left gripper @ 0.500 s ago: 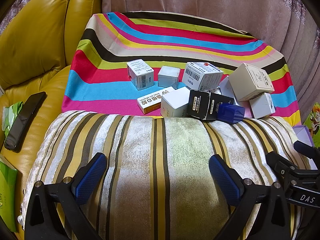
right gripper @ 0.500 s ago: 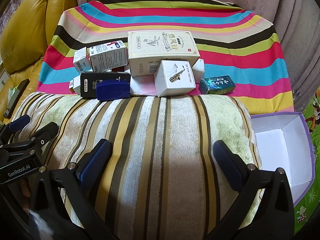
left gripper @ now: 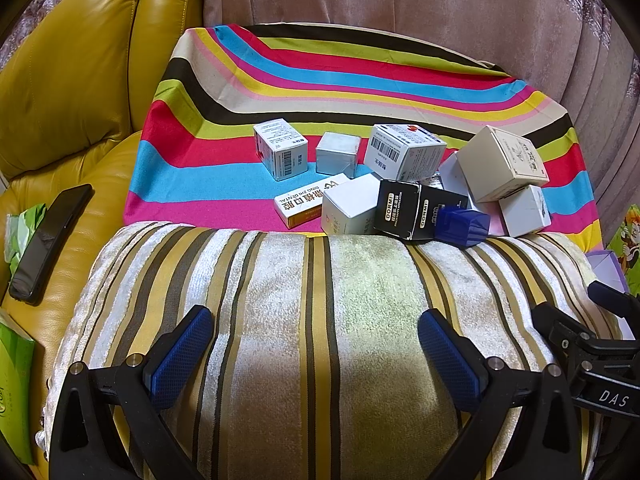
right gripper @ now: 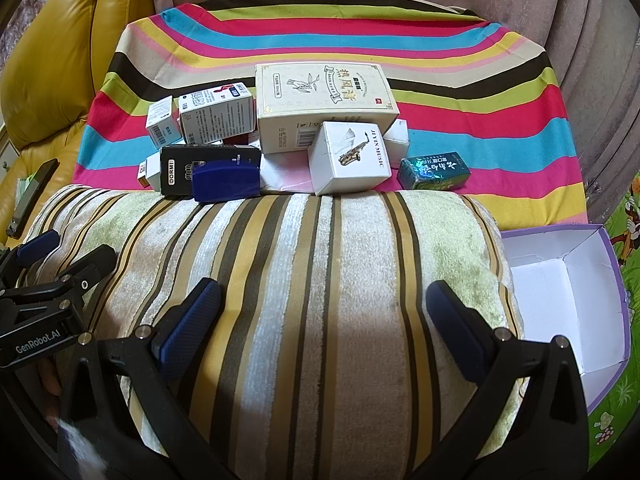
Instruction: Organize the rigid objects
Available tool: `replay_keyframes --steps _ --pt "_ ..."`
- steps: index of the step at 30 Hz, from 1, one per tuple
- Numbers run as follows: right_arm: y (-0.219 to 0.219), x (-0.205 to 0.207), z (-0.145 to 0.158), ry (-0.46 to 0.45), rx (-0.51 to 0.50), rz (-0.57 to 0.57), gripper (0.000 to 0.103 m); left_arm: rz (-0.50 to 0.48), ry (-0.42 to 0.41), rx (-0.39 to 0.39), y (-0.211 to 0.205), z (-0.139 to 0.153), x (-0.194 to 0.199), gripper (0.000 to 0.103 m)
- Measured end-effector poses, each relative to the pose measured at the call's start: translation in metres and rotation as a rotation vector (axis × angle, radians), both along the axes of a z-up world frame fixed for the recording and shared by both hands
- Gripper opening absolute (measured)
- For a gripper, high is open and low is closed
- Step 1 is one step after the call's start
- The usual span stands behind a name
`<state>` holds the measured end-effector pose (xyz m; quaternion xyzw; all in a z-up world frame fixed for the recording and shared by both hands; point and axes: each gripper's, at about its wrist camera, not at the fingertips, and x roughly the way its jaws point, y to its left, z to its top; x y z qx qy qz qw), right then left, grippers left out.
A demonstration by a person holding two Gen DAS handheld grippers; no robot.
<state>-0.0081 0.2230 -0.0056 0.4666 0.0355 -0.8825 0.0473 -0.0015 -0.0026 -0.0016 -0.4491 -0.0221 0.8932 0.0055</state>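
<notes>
Between the earlier pictures and these, nothing is seen to have changed: the boxes lie as they lay, and both claws hover in the same place over the striped cushion. From this it may be judged that the sorting has not yet been begun.

The left claw is held wide apart, with nothing between its pads. The right claw is likewise spread wide and empty.

The boxes are heaped ahead of both claws, beyond the cushion, on the striped cloth. Nearest to the claws are the black box and the blue box touching its front. The white box is set ahead of the right claw, the green box just beside it. An open tray is seen to the right of the right claw, empty.
</notes>
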Motion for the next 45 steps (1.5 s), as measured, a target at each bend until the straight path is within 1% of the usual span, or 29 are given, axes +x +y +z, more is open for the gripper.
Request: replay_keyframes --steps 26,29,31,34,37,40,42,45 --pt "0.000 0.000 0.000 0.000 -0.001 -0.001 0.103 0.000 -0.004 0.005 0.000 0.000 -0.001 0.103" --pt "0.003 0.000 0.001 -0.006 -0.022 0.004 0.103 -0.003 -0.015 0.026 -0.003 0.002 -0.006 0.103" --pt "0.009 -0.001 0.002 -0.009 -0.060 0.014 0.103 -0.012 -0.020 0.042 -0.004 0.003 -0.011 0.103" --pt "0.016 -0.003 0.004 -0.017 -0.103 0.041 0.103 -0.050 -0.013 0.080 -0.004 0.007 -0.019 0.103" --pt "0.020 -0.004 0.005 -0.015 -0.134 0.054 0.103 -0.095 0.007 0.174 -0.005 0.012 -0.029 0.103" --pt "0.025 -0.002 0.009 -0.001 -0.161 0.056 0.103 -0.118 0.003 0.245 -0.003 0.015 -0.042 0.103" --pt "0.030 -0.001 0.014 0.024 -0.191 0.050 0.103 -0.118 0.017 0.250 -0.001 0.018 -0.052 0.103" --pt "0.040 -0.004 0.018 0.034 -0.227 0.042 0.103 -0.131 0.031 0.227 0.002 0.024 -0.066 0.101"
